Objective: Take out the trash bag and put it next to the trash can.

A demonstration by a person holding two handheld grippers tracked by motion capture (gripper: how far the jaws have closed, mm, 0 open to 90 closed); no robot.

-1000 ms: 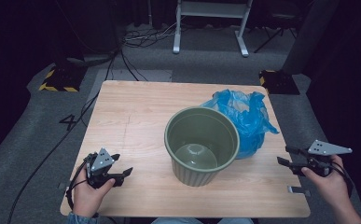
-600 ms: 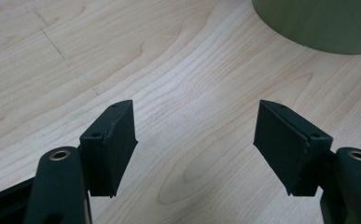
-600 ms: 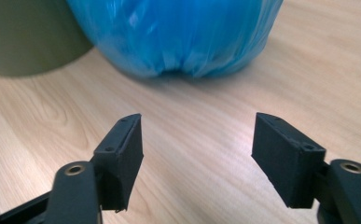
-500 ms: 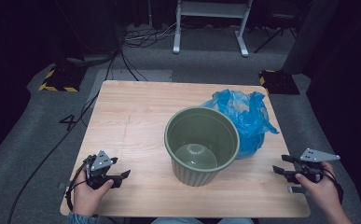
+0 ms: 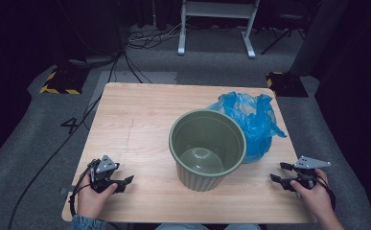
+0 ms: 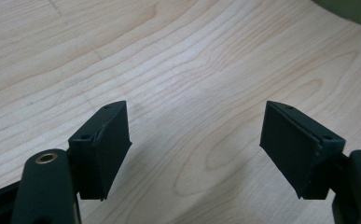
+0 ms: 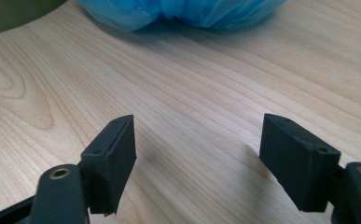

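Observation:
A ribbed green pot (image 5: 207, 148) stands empty at the middle of the wooden table (image 5: 140, 115). A crumpled blue plastic bag (image 5: 252, 117) lies against its far right side. My left gripper (image 5: 121, 173) rests low at the front left corner, well left of the pot. Its jaws have just been opening and stand wide over bare wood (image 6: 194, 144). My right gripper (image 5: 278, 171) sits at the front right, near the bag. Its jaws have also just been opening, with nothing between them (image 7: 197, 158). Ahead of them lie the blue bag (image 7: 183, 11) and the pot's wall (image 7: 10, 14).
The table's front edge runs just under both hands. On the grey floor behind are cables (image 5: 140, 40), a white stand (image 5: 216, 28) and two yellow-and-black striped blocks (image 5: 61, 81). A painted 4 (image 5: 71, 124) marks the floor to the left.
Both hands have sunk toward the tabletop, the right one farther. Both pairs of jaws stand a little wider than before. The pot and the bag have not moved.

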